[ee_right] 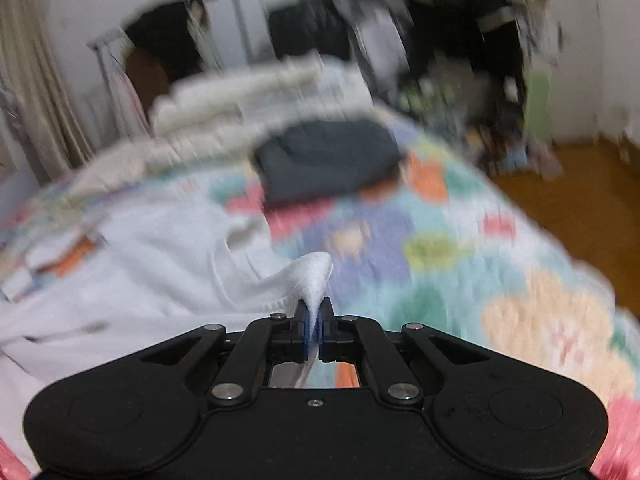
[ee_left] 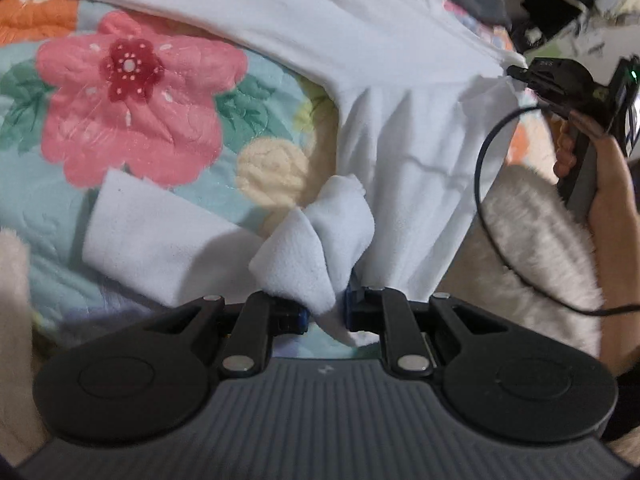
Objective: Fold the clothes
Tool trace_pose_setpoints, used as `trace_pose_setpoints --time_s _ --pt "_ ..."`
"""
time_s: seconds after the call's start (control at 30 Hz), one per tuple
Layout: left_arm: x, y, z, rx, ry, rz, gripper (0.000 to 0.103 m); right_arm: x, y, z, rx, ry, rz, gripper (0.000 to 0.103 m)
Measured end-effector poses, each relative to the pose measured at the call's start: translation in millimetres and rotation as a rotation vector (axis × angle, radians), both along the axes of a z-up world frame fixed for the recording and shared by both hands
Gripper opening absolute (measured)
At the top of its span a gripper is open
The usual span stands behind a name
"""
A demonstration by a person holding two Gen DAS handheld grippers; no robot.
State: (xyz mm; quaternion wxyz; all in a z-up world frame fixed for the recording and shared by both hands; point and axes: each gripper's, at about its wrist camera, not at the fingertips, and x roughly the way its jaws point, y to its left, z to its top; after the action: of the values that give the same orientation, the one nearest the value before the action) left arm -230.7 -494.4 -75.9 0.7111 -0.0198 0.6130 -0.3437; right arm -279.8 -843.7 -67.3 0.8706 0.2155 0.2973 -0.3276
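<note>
A white fleece garment lies spread over a flowered quilt. My left gripper is shut on a bunched fold of it, the cloth puffing out above the blue pads. A loose white sleeve end rests on the quilt to the left. At the right edge of the left wrist view, my right gripper pinches another edge of the same garment, held by a hand. In the right wrist view that gripper is shut on a thin peak of the white garment.
A folded dark grey garment sits on the quilt further off. Behind it lies a stack of pale fluffy bedding. A black cable loops from the right gripper. Wooden floor shows to the right of the bed.
</note>
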Motion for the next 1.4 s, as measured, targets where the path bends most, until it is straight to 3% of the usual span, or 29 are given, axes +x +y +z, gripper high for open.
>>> trace_pose_setpoints --time_s 0.1,0.13,0.27,0.3,0.33,0.43,0.5,0.67,0.83,0.97,1.17,1.27,1.4 --pt "2 0 10 0.001 -0.061 -0.036 0.020 -10 -15 -15 0.129 -0.023 -0.040 0.003" --pt "3 2 17 0.003 -0.085 -0.046 0.027 -12 -18 -16 0.152 -0.041 -0.045 0.003" --pt "15 17 48 0.014 -0.222 -0.073 0.052 -11 -17 -19 0.148 0.000 -0.066 0.008" --pt "21 23 55 0.013 -0.250 -0.066 0.053 -10 -17 -19 0.137 0.017 -0.080 0.010" --pt "27 29 61 0.011 -0.277 -0.058 0.053 -9 -17 -19 0.119 0.043 -0.095 0.019" --pt "50 55 67 -0.015 -0.235 0.010 0.053 -14 -15 -15 0.048 0.129 -0.199 0.031" --pt "72 74 68 -0.022 -0.220 0.076 0.054 -22 -14 -7 0.057 0.100 -0.211 0.031" --pt "131 110 72 0.063 -0.349 0.277 0.054 -25 9 27 0.107 -0.072 -0.033 0.034" --pt "205 122 71 0.103 -0.415 0.396 0.060 27 53 52 0.176 -0.146 0.267 0.045" --pt "279 124 60 0.137 -0.387 0.483 0.062 88 90 62 0.150 -0.112 0.476 0.048" --pt "375 127 23 0.130 -0.241 0.511 0.065 193 105 57 0.067 -0.026 0.585 0.049" --pt "395 150 5 0.054 -0.199 0.561 0.070 241 103 45 0.074 0.028 0.592 0.050" --pt "408 201 -12 -0.062 -0.123 0.728 0.070 282 99 27 0.147 0.071 0.566 0.050"
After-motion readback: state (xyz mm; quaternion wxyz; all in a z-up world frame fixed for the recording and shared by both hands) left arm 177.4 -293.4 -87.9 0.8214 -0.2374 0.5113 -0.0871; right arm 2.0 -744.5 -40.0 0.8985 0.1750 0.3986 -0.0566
